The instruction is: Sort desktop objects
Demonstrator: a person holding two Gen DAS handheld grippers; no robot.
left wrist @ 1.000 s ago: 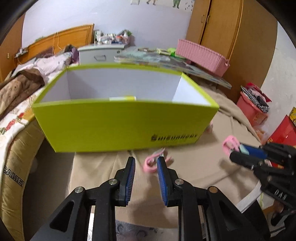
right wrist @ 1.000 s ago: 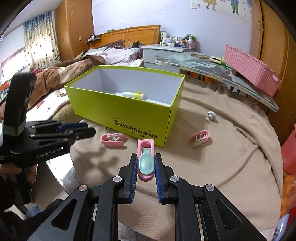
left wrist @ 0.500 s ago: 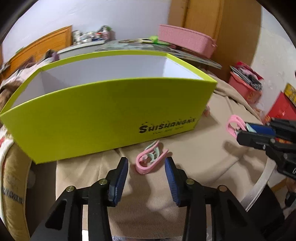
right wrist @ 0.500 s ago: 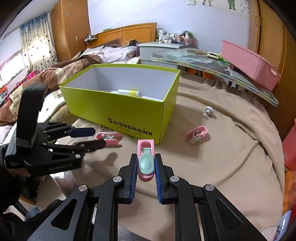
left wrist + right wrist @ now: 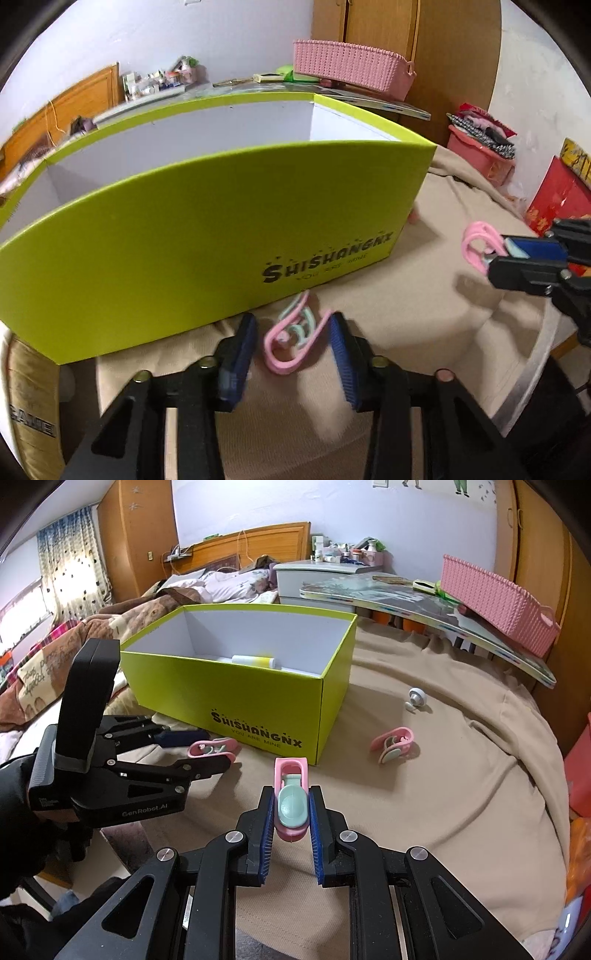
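Low, left tool (image 5: 293, 341) straddles pink clip (image 5: 291, 339).

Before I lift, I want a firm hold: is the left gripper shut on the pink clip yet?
Open. The left gripper straddles the pink clip lying on the cloth, gaps showing either side.

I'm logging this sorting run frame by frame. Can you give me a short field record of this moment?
left gripper: open, fingers either side of a pink clip lying on the tablecloth
right gripper: shut on a second pink clip, held above the cloth
green box: open, a white-and-yellow tube inside
loose on cloth: third pink clip, small white round item
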